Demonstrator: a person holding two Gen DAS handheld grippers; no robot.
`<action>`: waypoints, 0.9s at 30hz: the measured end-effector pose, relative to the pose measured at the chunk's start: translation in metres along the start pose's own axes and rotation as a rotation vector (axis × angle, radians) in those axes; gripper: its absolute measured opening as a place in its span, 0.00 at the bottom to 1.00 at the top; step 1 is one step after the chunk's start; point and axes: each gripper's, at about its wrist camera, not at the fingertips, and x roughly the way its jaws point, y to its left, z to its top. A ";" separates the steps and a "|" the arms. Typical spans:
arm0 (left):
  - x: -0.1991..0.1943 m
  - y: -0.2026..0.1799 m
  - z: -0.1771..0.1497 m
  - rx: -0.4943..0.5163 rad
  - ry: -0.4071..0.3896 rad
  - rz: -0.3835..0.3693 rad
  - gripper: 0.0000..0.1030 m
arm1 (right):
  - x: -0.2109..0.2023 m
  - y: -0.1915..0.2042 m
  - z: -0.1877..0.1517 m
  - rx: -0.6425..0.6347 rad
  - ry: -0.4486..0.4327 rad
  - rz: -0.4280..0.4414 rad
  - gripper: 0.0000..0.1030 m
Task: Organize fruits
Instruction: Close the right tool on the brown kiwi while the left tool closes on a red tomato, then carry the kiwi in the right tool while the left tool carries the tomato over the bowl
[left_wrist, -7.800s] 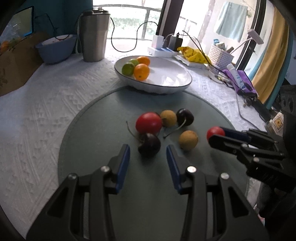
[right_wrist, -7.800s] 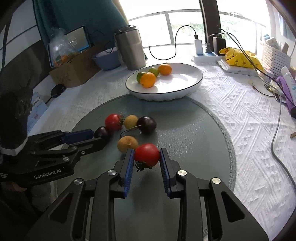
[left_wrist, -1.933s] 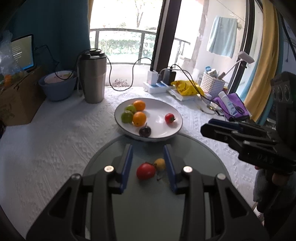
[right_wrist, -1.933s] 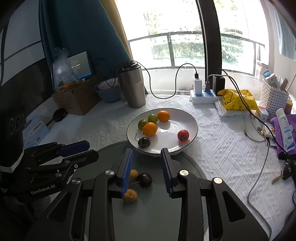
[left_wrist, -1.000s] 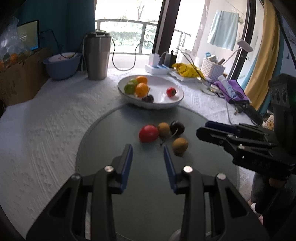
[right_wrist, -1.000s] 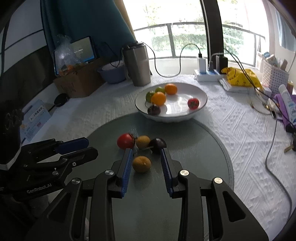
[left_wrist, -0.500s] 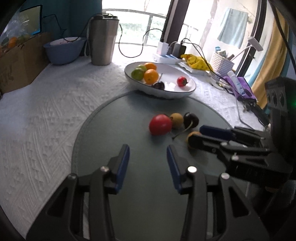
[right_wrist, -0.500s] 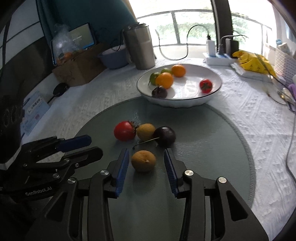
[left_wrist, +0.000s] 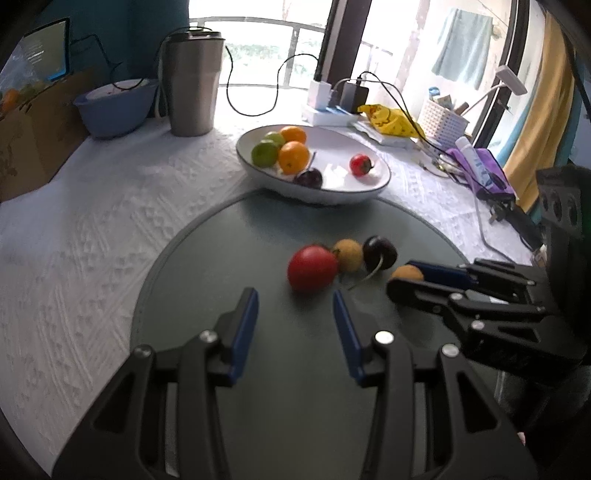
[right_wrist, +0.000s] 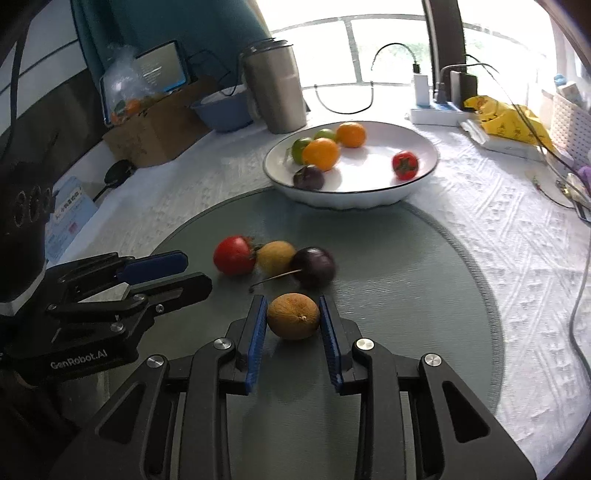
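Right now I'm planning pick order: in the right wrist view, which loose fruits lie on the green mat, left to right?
Red tomato → yellow-brown round fruit → dark cherry. The brown fruit between the right gripper's pads sits nearer, overlapping that order.

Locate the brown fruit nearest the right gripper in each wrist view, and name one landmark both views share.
Left wrist view: the brown fruit sits right of centre on the dark mat, mostly hidden behind the right gripper, just right of the dark cherry.
Right wrist view: it lies low in the centre, pressed between the gripper's blue pads.
Shared landmark: the white bowl.
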 end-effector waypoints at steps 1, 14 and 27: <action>0.001 -0.001 0.002 0.002 0.000 0.001 0.43 | -0.002 -0.003 0.001 0.005 -0.005 -0.004 0.30; 0.026 -0.009 0.019 0.038 0.026 -0.001 0.43 | -0.006 -0.033 0.012 0.049 -0.027 -0.022 0.30; 0.028 -0.009 0.019 0.035 0.035 -0.041 0.31 | -0.014 -0.037 0.017 0.052 -0.048 -0.040 0.30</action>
